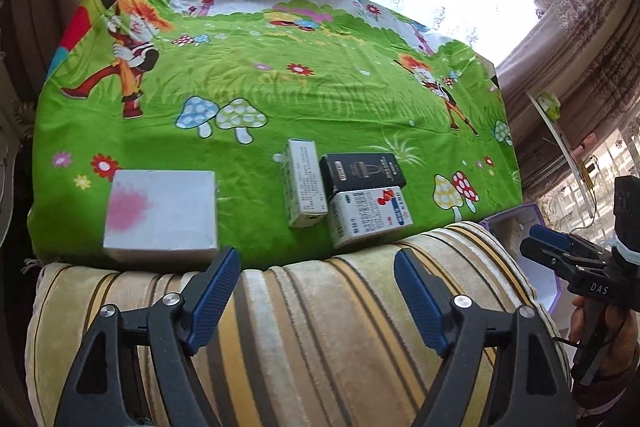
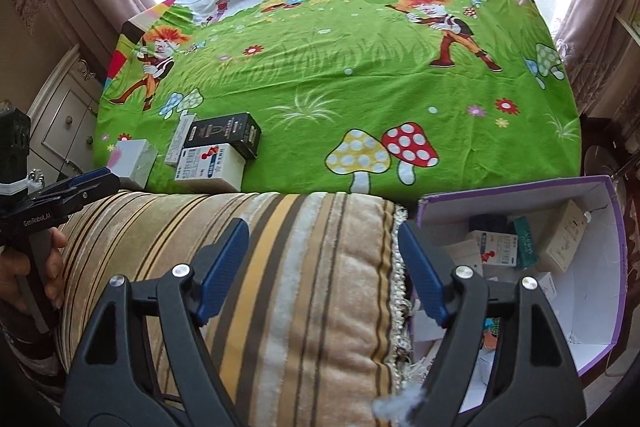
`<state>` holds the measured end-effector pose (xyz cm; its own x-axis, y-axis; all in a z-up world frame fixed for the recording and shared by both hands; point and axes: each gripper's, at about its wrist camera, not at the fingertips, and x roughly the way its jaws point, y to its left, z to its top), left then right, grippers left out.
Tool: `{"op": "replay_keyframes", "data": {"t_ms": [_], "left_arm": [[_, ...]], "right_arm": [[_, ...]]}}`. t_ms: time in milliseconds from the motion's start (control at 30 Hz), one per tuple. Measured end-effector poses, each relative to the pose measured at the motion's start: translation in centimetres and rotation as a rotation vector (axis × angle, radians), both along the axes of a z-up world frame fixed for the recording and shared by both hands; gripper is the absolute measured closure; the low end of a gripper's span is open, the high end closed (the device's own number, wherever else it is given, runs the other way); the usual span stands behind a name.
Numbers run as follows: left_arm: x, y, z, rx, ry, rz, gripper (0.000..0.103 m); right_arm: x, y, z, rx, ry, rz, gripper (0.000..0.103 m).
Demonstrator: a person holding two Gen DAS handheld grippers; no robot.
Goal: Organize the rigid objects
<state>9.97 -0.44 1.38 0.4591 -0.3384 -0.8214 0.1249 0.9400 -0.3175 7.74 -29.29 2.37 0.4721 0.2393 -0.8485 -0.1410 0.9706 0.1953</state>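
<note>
Several small boxes lie on the green cartoon cloth near its front edge: a white square box with a pink blot (image 1: 160, 213) (image 2: 134, 161), a narrow white box (image 1: 303, 183) (image 2: 178, 141), a black box (image 1: 362, 173) (image 2: 226, 135) and a white box with red and blue print (image 1: 370, 217) (image 2: 210, 167). My left gripper (image 1: 318, 291) is open and empty above a striped cushion, just short of the boxes; it also shows in the right wrist view (image 2: 96, 179). My right gripper (image 2: 322, 267) is open and empty over the cushion's right end; it also shows in the left wrist view (image 1: 538, 239).
The striped cushion (image 1: 320, 327) (image 2: 280, 267) runs along the front of the cloth-covered table (image 1: 280, 87) (image 2: 340, 67). A purple-edged cardboard box (image 2: 600, 267) holding several small boxes stands at the right. Curtains and a window lie behind; a white cabinet (image 2: 60, 119) at the left.
</note>
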Motion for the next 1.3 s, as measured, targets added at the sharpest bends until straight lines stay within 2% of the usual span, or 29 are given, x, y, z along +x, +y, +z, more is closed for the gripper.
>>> {"op": "replay_keyframes", "data": {"t_ms": [133, 267, 467, 600, 667, 800, 1033, 1300], "left_arm": [[-0.1, 2.0, -0.2, -0.012, 0.01, 0.05, 0.021], [-0.2, 3.2, -0.3, 0.015, 0.011, 0.078, 0.018], [0.1, 4.9, -1.2, 0.037, 0.054, 0.116, 0.017], [0.6, 5.4, -1.3, 0.071, 0.06, 0.128, 0.012], [1.1, 5.4, -1.4, 0.1, 0.068, 0.12, 0.011], [2.4, 6.0, -2.0, 0.123, 0.097, 0.125, 0.001], [4.5, 6.9, -3.2, 0.12, 0.149, 0.148, 0.0], [6.0, 6.7, -4.6, 0.154, 0.191, 0.145, 0.0]], "right_arm": [[0.8, 2.6, -0.3, -0.005, 0.015, 0.045, 0.021], [1.6, 4.8, -0.6, -0.022, 0.026, 0.077, 0.021], [2.7, 7.0, -1.1, -0.024, 0.045, 0.088, 0.02], [3.5, 8.8, -1.7, -0.043, 0.068, 0.107, 0.019], [3.9, 9.6, -2.0, -0.045, 0.083, 0.113, 0.015], [4.8, 11.2, -2.7, -0.041, 0.113, 0.12, 0.01], [6.1, 13.2, -4.1, -0.062, 0.159, 0.142, 0.009], [8.0, 14.5, -5.7, -0.075, 0.206, 0.141, 0.007]]}}
